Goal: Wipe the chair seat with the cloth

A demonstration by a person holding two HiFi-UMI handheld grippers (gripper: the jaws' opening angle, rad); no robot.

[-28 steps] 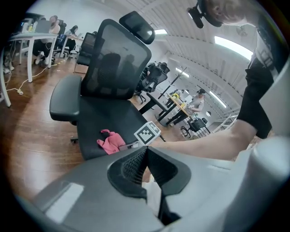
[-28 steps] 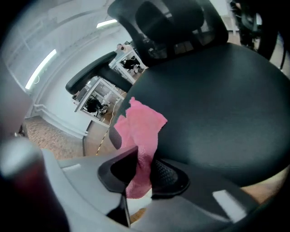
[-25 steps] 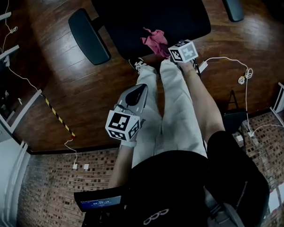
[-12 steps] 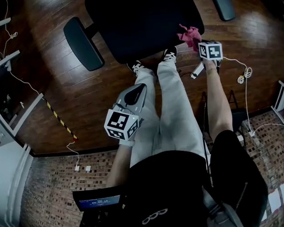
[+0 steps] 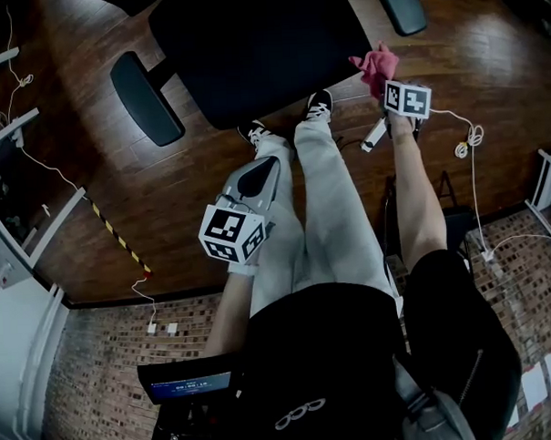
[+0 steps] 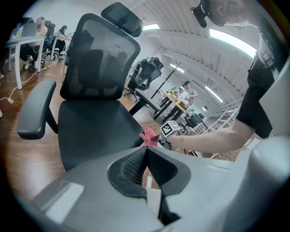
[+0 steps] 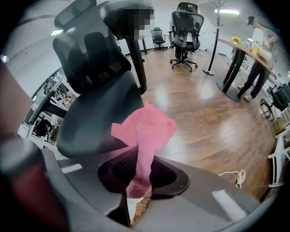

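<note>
The black office chair's seat lies in front of the person's feet. The pink cloth hangs just off the seat's right corner, over the wood floor, with my right gripper shut on it. In the right gripper view the cloth runs up from between the jaws, with the seat to its left. My left gripper is shut on nothing and held back over the person's left leg. In the left gripper view the seat lies ahead and the cloth shows at its right front corner.
The chair's armrests stick out on both sides. White cables and a plug lie on the floor at the right. The person's shoes stand under the seat's front edge. Other chairs and tables stand farther off.
My right gripper has dragged the cloth rightward across the seat's front and off its right corner. The left gripper has hardly moved.
</note>
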